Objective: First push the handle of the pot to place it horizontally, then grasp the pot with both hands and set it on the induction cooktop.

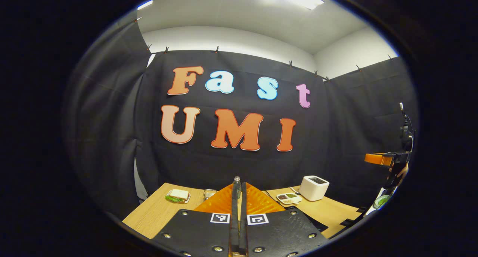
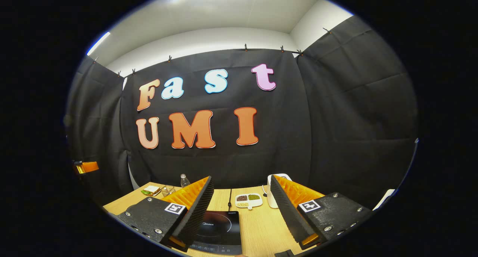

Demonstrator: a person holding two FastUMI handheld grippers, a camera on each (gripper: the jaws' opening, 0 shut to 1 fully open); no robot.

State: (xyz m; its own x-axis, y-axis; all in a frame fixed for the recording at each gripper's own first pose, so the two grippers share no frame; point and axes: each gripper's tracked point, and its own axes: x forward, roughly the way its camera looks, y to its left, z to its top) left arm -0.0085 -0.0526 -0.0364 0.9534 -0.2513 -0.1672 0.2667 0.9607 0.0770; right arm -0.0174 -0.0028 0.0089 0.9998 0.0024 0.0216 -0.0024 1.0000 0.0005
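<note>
The black induction cooktop (image 2: 218,227) lies flat on the wooden table (image 2: 257,227), low in the right gripper view, between my right gripper's fingers and partly under the left one. My right gripper (image 2: 241,179) is open above the table with nothing between its fingers. My left gripper (image 1: 239,186) is shut, its two fingers pressed together on nothing, pointing at the back wall above the table (image 1: 157,212). The right gripper (image 1: 386,160), with a hand on it, shows at the far right edge of the left gripper view. The left gripper (image 2: 86,167) shows at the far left of the right gripper view.
At the back of the table stand a white toaster (image 1: 313,188), a divided dish of beans (image 2: 248,200), a clear bottle (image 2: 183,180), a small wire basket (image 2: 168,190) and a sandwich on a plate (image 2: 151,190). A cable (image 2: 229,199) runs back from the cooktop.
</note>
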